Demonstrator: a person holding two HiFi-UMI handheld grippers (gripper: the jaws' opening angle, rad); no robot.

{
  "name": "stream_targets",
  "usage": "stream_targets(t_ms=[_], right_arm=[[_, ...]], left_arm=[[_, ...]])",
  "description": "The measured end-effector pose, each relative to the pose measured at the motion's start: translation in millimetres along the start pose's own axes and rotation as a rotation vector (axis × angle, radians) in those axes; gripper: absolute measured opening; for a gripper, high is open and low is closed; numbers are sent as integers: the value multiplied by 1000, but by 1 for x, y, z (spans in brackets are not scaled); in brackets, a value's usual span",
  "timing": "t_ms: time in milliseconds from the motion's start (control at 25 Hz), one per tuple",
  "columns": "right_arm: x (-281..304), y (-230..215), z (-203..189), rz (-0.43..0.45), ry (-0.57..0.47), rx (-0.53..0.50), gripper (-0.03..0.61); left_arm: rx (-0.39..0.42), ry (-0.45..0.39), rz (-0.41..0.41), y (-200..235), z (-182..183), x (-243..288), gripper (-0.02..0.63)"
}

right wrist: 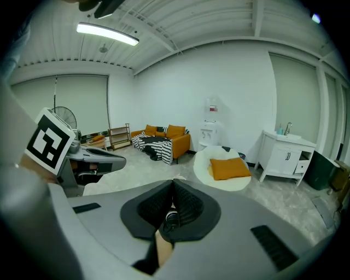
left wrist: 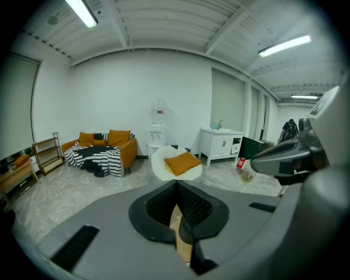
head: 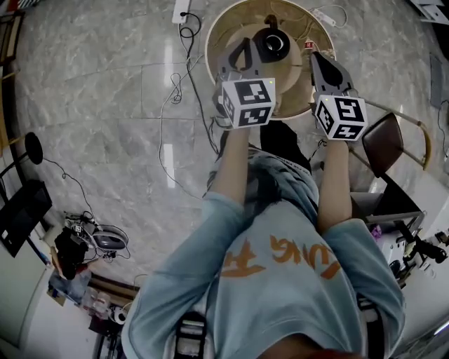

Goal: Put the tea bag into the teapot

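Note:
In the head view a black teapot (head: pixel 273 43) stands on the round wooden table (head: pixel 231 28) at the top of the picture. A small red and white item (head: pixel 309 45), perhaps the tea bag, lies just right of the teapot. My left gripper (head: pixel 245 45) hovers over the table's near side, just left of the teapot. The right gripper (head: pixel 313 56) is held by the table's right edge, close to the red item. Both point level into the room. The left gripper (left wrist: pixel 176 185) and the right gripper (right wrist: pixel 173 183) are shut with nothing between their pads.
Cables (head: pixel 184 84) and a power strip (head: pixel 181 10) lie on the marble floor left of the table. A brown chair (head: pixel 383 142) stands at the right, a cluttered desk (head: pixel 414 245) below it. Farther off are an orange sofa (left wrist: pixel 106 147) and a white cabinet (left wrist: pixel 221 145).

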State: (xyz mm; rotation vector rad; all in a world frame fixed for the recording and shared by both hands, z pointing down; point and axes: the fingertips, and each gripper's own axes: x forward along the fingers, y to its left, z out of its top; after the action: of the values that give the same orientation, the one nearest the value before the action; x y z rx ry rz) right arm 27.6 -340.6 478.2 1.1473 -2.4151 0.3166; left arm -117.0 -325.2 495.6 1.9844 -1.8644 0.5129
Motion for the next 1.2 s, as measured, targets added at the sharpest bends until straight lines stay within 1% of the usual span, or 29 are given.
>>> stream_targets(t_ms=[160,240,480,760,960,1200], right_arm=[[23,-21,-28,26,44,54,14],[33,-25,-40,47,70,62,14],[64,-27,-74,89,134,73,14],[92,-10,-106,186,200,46,14],[113,-3,-125,226,228,20,14],[133,6,-136,245,255,1,14]], left_arm=[[-7,49,-7,-14,-11,19,25],[-17,74,-6,-17,-19,26,25],[-54,149,30,-17,-49,50,25],[-74,213,35,-22,-78,70,25],[-74,237,32,-23,-96,84,25],[-79,239,9,-23,-104,94,25]])
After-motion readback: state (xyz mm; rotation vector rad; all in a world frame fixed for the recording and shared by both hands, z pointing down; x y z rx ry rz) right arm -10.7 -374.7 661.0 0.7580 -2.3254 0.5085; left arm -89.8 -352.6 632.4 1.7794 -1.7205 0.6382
